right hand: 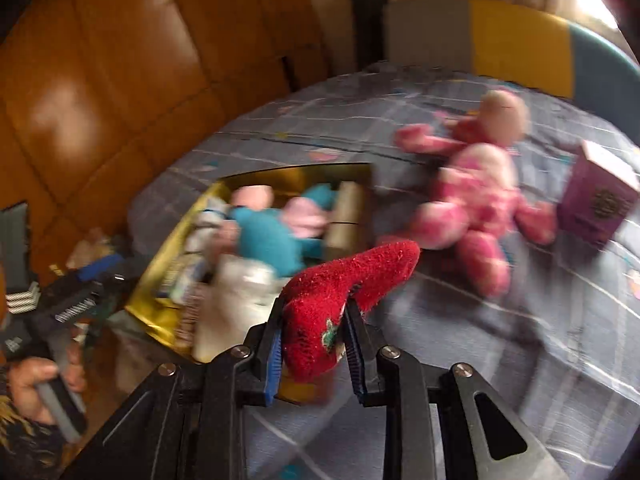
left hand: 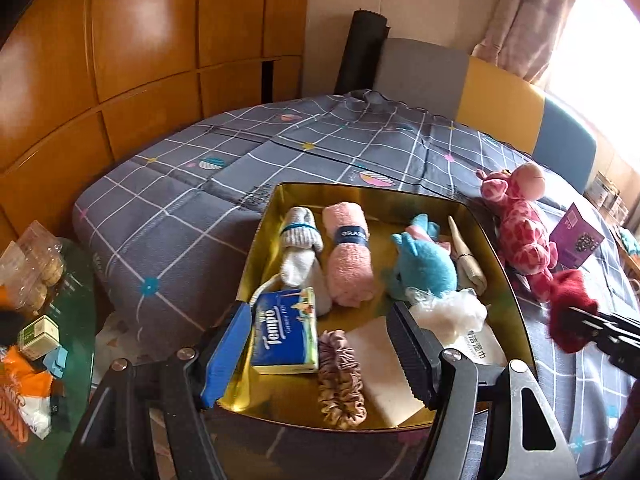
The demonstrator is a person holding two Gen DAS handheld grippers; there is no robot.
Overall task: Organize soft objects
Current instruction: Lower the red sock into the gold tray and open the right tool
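Right gripper [right hand: 314,344] fingers pinch the fuzzy red sock [right hand: 344,292] low centre, toe dangling over the bed beside the crowded gold tin tray [left hand: 256,240]; may snag its rim or slip; left gripper [left hand: 320,344] half-wide, empty.

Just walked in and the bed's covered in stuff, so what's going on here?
A person with a gripper in each hand is sorting soft things into a gold tray on the bed. The right gripper is clamped on a red fuzzy sock beside the tray. The left gripper hangs open above the tissue pack. A pink giraffe plush lies outside.
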